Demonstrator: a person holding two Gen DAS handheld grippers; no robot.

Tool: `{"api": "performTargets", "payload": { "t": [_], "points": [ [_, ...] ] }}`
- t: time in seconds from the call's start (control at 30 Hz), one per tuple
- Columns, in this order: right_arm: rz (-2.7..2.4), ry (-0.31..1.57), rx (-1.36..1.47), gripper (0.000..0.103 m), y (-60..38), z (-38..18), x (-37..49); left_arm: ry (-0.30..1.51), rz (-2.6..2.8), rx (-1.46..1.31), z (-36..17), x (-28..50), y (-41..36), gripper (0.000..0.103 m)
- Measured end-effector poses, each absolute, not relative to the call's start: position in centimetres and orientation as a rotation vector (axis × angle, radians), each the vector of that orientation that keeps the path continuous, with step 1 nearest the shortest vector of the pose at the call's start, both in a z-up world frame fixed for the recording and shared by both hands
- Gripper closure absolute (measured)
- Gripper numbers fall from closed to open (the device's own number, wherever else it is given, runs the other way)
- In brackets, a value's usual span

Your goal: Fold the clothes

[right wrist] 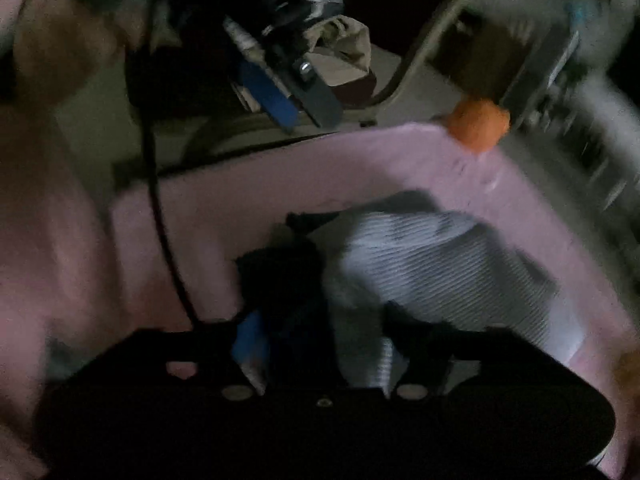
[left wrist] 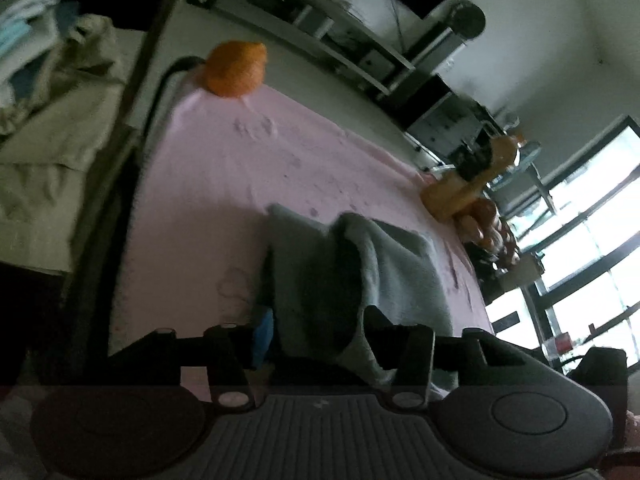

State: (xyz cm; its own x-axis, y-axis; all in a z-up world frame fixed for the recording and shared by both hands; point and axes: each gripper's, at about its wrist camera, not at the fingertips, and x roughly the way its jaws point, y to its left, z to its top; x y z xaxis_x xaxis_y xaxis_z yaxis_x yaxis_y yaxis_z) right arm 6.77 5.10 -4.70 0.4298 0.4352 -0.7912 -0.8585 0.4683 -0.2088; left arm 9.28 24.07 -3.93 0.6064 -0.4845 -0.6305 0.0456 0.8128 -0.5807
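A grey ribbed garment [left wrist: 384,264] lies crumpled on a table under a pink sheet [left wrist: 224,168], one fold standing up with a dark hollow in it. My left gripper [left wrist: 320,320] is low over its near end. The jaws stand apart with cloth between them, and the blue pad [left wrist: 264,336] is clear of the fabric. In the blurred right wrist view the same garment [right wrist: 440,256] looks striped grey and white. My right gripper [right wrist: 332,328] is open, with a strip of cloth running between its fingers. The left gripper [right wrist: 304,112] shows at the top there.
An orange ball-like thing [left wrist: 236,68] sits at a corner of the table [right wrist: 478,124]. A beige clothes pile [left wrist: 52,120] lies to the left. Wooden and toy items [left wrist: 456,196] crowd the right edge. Shelving [left wrist: 320,32] and windows [left wrist: 592,220] stand beyond. A pink sleeve [right wrist: 40,240] fills the left.
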Motion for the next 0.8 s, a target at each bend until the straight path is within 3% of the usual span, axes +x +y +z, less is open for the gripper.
{"api": "performTargets", "payload": {
  "t": [0.1,0.17,0.3,0.4,0.63,0.7,0.8],
  "points": [
    [0.857,0.741,-0.64,0.037,4.1,-3.6,6.8,0.901,-0.339,-0.543,-4.2,9.7,23.0,0.044],
    [0.852,0.745,-0.598,0.036,2.7,-2.2,6.8,0.907,-0.348,-0.543,-4.4,10.1,22.5,0.033],
    [0.778,0.749,-0.426,0.031,-1.4,0.0,8.0,0.921,-0.415,-0.635,-5.2,13.2,21.8,0.023],
    [0.655,0.774,-0.26,0.031,-4.7,0.7,10.1,0.973,-0.427,-0.659,-6.7,16.3,20.7,0.024],
    [0.405,0.92,0.175,0.031,-10.0,-2.3,15.5,1.062,-0.486,-0.629,-10.6,20.2,18.0,0.043],
    [0.382,0.945,0.228,0.032,-10.5,-3.7,16.5,1.084,-0.506,-0.619,-11.3,20.8,17.2,0.043],
    [0.31,0.986,0.313,0.046,-11.0,-5.8,18.1,1.112,-0.493,-0.621,-12.4,21.3,16.6,0.038]
  ]
}}
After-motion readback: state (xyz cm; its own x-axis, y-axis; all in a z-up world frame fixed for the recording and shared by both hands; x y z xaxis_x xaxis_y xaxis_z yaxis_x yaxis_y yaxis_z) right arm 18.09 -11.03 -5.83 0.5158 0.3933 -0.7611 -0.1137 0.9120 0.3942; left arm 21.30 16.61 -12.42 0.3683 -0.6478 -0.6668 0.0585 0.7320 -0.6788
